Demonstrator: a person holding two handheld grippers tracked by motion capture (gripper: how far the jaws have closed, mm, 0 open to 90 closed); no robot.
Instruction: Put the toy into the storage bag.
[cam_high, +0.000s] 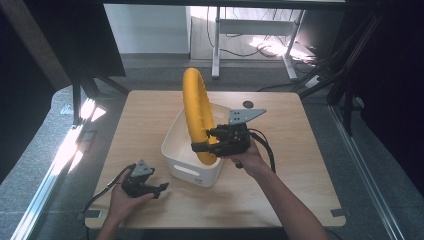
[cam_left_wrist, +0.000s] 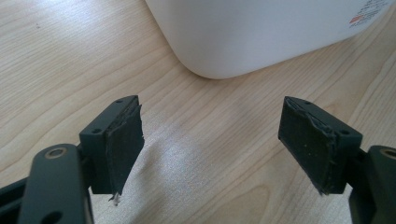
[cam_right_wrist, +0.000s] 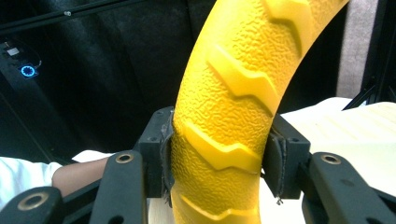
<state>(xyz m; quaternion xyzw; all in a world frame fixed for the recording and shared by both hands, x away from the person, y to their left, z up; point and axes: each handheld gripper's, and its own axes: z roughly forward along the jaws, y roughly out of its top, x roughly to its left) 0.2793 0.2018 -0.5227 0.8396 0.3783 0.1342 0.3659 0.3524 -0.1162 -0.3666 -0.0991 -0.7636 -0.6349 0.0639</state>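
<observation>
Grey carpet and a white desk frame lie beyond the tabletop (cam_high: 280, 175), a pale wooden square with dark drapes to either side. Near its middle, a little toward the left edge, sits a white bin (cam_high: 176, 155), open side up.

A yellow ring (cam_high: 196, 115) stands on edge in the bin, its lower arc down inside and its upper arc well above the rim, toward the far edge. It looks like a toy tyre: pebbled skin with raised zigzag treads. It would not stand like that alone; the right gripper (cam_high: 206, 141) holds it, coming in from the right-hand side with its jaws pinched across the tread. In the right gripper view both pads (cam_right_wrist: 164, 154) press flat on the sides of the ring (cam_right_wrist: 224, 107), so the grip looks firm. Gripping it low on the arc, just above the rim, probably keeps the ring upright and easy to steer, whether it is going into the bin or coming out; which of the two I cannot tell.

The left gripper (cam_high: 161, 189) rests near the tabletop's front left corner, low over the wood, its jaws spread wide with nothing between them. It points at the bin's rounded near corner (cam_left_wrist: 224, 56), a sensible place to wait if the bin needs steadying.
</observation>
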